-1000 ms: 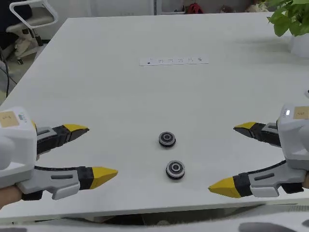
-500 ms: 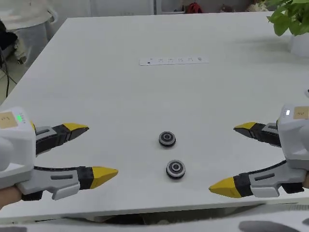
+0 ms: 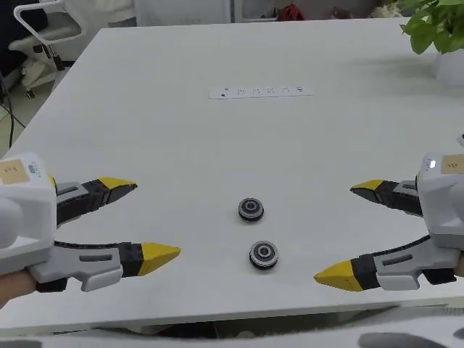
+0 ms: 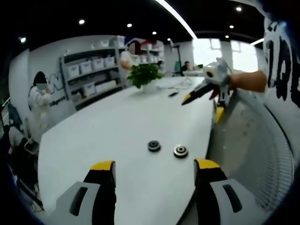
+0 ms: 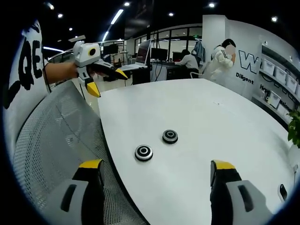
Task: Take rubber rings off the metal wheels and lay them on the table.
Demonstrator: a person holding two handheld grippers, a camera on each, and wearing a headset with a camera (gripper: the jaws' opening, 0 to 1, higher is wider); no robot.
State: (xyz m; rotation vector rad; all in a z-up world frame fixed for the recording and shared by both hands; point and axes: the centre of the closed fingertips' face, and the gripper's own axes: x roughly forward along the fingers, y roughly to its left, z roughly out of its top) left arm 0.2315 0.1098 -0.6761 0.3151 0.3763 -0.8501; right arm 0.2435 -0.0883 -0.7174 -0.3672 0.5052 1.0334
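Observation:
Two small metal wheels with black rubber rings lie flat on the white table: the far wheel [image 3: 251, 209] [image 4: 153, 146] [image 5: 170, 136] and the near wheel [image 3: 263, 254] [image 4: 181, 151] [image 5: 144, 153] close to the front edge. My left gripper [image 3: 143, 220] [image 4: 155, 169] hovers at the left, open, its yellow-tipped jaws wide apart and holding nothing. At the right, my right gripper [image 3: 348, 232] [image 5: 156, 168] is likewise open and holds nothing. Both point inward toward the wheels, well apart from them.
A white strip with printed marks [image 3: 261, 91] lies mid-table. A potted plant [image 3: 435, 29] stands at the far right corner. An office chair [image 3: 43, 32] stands past the far left corner. The table's front edge [image 3: 217, 315] is just below the near wheel. People stand by shelves in the background.
Both grippers have barely shifted, the left one slightly lower and rightward in the head view. The wheels have not moved.

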